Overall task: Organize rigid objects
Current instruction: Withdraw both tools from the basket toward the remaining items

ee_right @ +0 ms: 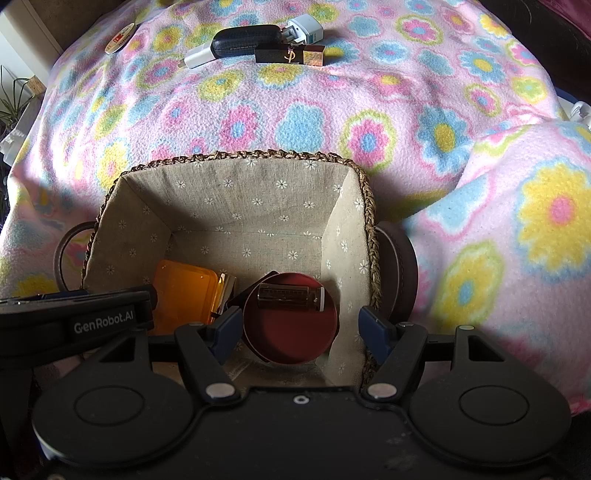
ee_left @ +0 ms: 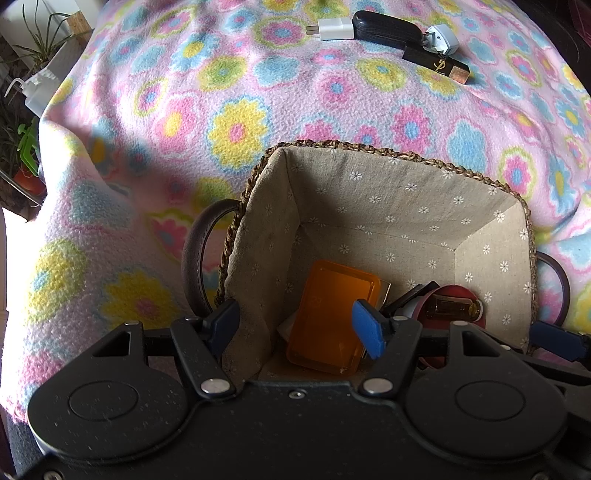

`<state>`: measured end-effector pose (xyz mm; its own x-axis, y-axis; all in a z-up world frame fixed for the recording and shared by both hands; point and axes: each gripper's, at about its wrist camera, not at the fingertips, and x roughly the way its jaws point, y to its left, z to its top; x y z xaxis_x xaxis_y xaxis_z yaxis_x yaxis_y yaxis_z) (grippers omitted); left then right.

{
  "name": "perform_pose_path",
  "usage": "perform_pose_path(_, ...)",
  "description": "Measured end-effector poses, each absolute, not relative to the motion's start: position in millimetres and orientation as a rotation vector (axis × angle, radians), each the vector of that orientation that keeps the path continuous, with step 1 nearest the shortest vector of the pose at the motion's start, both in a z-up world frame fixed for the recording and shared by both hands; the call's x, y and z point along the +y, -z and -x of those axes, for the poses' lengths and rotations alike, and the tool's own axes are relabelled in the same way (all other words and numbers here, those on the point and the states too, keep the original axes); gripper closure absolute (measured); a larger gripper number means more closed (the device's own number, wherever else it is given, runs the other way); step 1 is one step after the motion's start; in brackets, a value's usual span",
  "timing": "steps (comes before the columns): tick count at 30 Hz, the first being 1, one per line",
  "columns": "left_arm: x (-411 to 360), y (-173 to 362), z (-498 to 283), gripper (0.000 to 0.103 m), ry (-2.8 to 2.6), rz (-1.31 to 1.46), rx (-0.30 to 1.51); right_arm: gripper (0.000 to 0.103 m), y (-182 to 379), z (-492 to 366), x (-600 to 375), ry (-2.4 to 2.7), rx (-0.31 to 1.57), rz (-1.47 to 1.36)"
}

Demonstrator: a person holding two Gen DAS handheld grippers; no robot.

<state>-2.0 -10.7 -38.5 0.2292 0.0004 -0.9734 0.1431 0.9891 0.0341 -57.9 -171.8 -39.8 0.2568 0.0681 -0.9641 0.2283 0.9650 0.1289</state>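
Note:
A woven basket (ee_left: 373, 149) (ee_right: 255, 155) with beige flowered lining sits on a flowered fleece blanket. In it lie an orange plastic box (ee_left: 328, 314) (ee_right: 184, 291) and a red round tin (ee_right: 291, 332) (ee_left: 454, 295) with a small dark bottle (ee_right: 284, 297) on it. My left gripper (ee_left: 295, 326) is open over the basket's left wall, above the orange box. My right gripper (ee_right: 301, 330) is open over the basket's right side, above the red tin. Far back lie a white charger (ee_left: 334, 28) (ee_right: 201, 55), a black case (ee_left: 388, 27) (ee_right: 245, 40), a black-gold lipstick box (ee_left: 437, 66) (ee_right: 290, 55) and a white-blue adapter (ee_left: 441, 38) (ee_right: 304, 29).
A small round tin (ee_right: 119, 38) lies at the blanket's far left. Plants (ee_left: 37, 48) and a squeeze bottle (ee_left: 37, 94) stand beyond the blanket's left edge. The basket has dark leather handles (ee_left: 199, 254) (ee_right: 397, 266). The left gripper's body (ee_right: 74, 325) shows at the left of the right wrist view.

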Motion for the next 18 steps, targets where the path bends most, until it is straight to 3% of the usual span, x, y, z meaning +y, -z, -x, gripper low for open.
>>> perform_pose_path(12,-8.8,39.4,1.6,0.04,0.1,-0.12,1.336,0.034,39.5,57.7,-172.4,0.109,1.31,-0.264)
perform_pose_path(18,-4.3,24.8,2.2,0.035,0.093,-0.096,1.265,0.025,27.2,57.9,-172.9,0.122,1.257,-0.253)
